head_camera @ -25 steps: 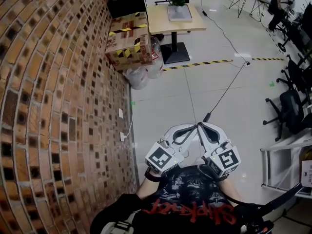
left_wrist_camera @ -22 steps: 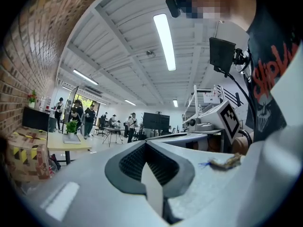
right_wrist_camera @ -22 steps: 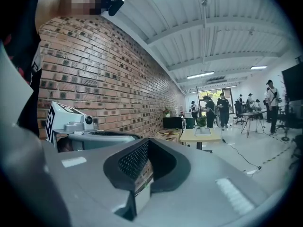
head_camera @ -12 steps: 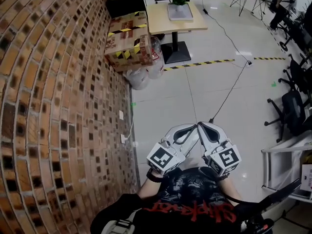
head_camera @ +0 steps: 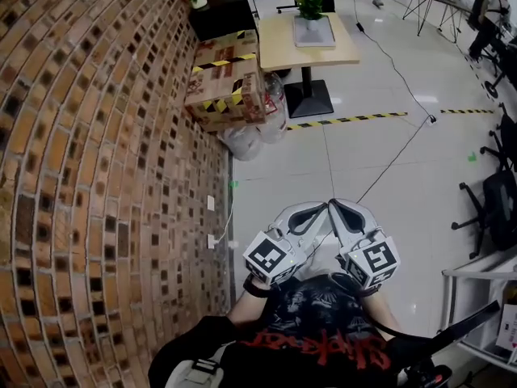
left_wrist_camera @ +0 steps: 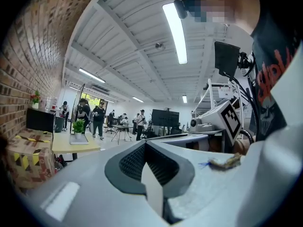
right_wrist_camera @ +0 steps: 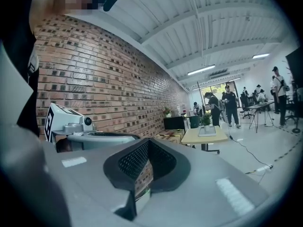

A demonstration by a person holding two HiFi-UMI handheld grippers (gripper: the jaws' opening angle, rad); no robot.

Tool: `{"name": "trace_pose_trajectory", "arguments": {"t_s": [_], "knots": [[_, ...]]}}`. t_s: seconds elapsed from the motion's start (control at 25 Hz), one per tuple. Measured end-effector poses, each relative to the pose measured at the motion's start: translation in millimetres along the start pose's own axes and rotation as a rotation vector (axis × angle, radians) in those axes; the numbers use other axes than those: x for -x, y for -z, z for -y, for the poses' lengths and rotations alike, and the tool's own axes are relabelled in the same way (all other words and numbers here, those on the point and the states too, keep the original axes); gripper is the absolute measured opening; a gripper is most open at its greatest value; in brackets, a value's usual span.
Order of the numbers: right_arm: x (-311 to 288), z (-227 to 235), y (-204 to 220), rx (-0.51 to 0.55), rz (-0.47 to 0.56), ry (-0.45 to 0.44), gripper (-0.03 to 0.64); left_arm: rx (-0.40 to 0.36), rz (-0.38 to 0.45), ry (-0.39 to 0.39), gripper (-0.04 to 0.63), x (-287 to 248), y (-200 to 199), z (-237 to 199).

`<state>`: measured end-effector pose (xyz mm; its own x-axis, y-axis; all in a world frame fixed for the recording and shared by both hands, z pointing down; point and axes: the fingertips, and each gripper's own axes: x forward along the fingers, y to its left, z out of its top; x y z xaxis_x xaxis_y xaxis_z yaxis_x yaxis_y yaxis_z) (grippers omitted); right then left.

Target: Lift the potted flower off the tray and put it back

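Potted flower upright on tray, long axis vert.; L tool & R tool jaws together, empty.

L hand-held gripper & R hand-held gripper: pale grey shells, black mesh pads, rear white cube w/ black square marker. Behind: black tee, red print.

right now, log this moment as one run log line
phase: before pickup | left tongs: shut, empty | right tongs: shut, empty | potted flower: on tray on table ahead, untouched
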<state>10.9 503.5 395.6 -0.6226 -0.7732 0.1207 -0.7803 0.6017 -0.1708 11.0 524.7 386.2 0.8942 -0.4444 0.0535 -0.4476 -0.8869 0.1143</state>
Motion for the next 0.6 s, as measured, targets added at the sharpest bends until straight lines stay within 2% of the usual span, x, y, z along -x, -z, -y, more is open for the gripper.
{"name": "trace_pose_trajectory", "arguments": {"t_s": [0.28,0.44,0.6], "knots": [[2,40,-17,-0.001,0.066,-0.028,0.000,-0.033,0.000,-0.070,0.003,-43,-18,-13],[1,57,-22,-0.001,0.095,-0.046,0.002,-0.072,-0.002,-0.083,0.003,-61,-18,-17],[-7,65,-23,0.018,0.099,-0.060,0.002,-0.080,-0.012,-0.100,0.003,-66,-16,-28]]}}
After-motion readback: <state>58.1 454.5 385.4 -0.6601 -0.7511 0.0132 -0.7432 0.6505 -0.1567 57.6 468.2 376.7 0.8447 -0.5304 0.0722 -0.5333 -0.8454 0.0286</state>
